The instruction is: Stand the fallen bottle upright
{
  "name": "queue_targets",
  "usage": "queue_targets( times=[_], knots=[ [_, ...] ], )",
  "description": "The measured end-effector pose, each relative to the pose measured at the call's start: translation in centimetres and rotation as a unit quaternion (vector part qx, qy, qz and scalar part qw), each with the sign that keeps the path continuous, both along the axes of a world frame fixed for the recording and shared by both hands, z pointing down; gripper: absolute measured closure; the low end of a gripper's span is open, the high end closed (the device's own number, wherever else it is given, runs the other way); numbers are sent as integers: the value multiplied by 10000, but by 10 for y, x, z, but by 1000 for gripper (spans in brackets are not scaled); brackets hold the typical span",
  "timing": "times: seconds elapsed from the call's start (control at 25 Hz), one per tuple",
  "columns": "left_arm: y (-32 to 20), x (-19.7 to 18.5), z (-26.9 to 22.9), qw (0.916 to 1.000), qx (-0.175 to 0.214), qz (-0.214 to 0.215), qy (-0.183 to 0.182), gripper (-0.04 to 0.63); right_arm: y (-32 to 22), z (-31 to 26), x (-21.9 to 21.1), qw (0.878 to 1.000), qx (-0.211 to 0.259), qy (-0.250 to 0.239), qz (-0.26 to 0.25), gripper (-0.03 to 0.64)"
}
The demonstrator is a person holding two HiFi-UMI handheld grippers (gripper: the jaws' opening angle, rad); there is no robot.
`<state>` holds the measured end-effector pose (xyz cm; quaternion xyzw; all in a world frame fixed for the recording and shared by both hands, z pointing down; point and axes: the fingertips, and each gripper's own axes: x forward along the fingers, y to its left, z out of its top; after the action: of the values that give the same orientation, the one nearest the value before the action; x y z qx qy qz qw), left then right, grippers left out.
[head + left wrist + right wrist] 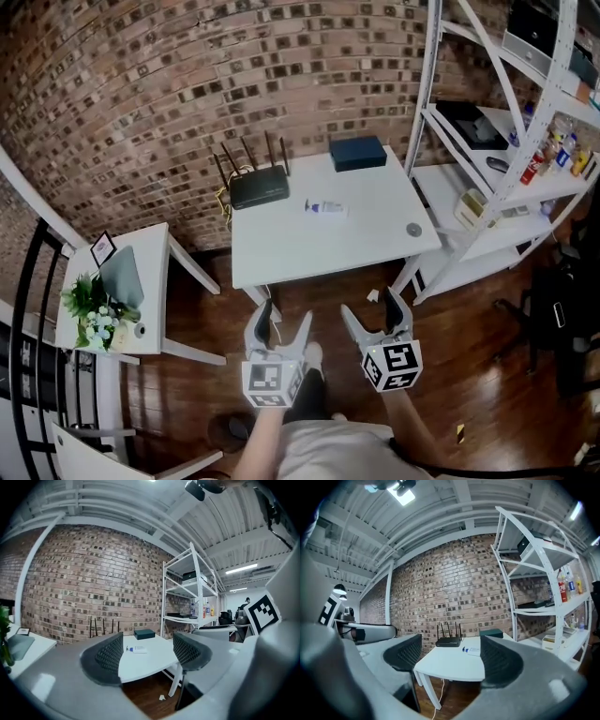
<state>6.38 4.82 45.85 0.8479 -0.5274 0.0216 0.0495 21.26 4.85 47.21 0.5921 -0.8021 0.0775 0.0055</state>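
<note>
Left gripper (284, 321) and right gripper (372, 312) are hovering before the table (319, 246), jaws apart, empty; the bottle (325, 207) is lying flat at its far side.

The right gripper (451, 657) holds its 2 jaws wide apart, with nothing between them. Well beyond the tips, a white table (450, 666) fills the gap. Straight ahead on it sits a black router (448, 642) with 4 upright antennas. The bottle (471, 650) lies on its side just inside the right jaw's edge, its blue cap toward the router. A dark box (491, 633) sits further back, above the right jaw's tip. A cable (442, 693) hangs under the table. A brick wall (440, 597) runs behind everything. Right of the right jaw rises a white rack (543, 581) carrying containers (563, 588). Left of the left jaw shows the left gripper (365, 631).
</note>
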Motion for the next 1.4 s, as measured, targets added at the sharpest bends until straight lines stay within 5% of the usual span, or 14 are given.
queue_targets(
  times=[0.32,0.52,0.88,1.12,1.4],
  knots=[
    [-153,2,-26,9995,247,186,4,252,-157,-28,-23,9998,99,85,-167,238],
    [-223,-6,-29,9977,500,341,-305,258,-232,-14,-55,9979,-146,172,-601,238],
    [-295,-19,14,9996,-203,143,132,267,-303,62,-47,9830,-1312,670,-1094,238],
    [-304,-27,37,9977,-621,-96,260,259,-329,116,-34,9576,-2168,944,-1646,238],
    [-294,-52,59,9922,-997,-747,22,259,-369,181,-35,8859,-2999,2217,-2760,238]
  ],
)
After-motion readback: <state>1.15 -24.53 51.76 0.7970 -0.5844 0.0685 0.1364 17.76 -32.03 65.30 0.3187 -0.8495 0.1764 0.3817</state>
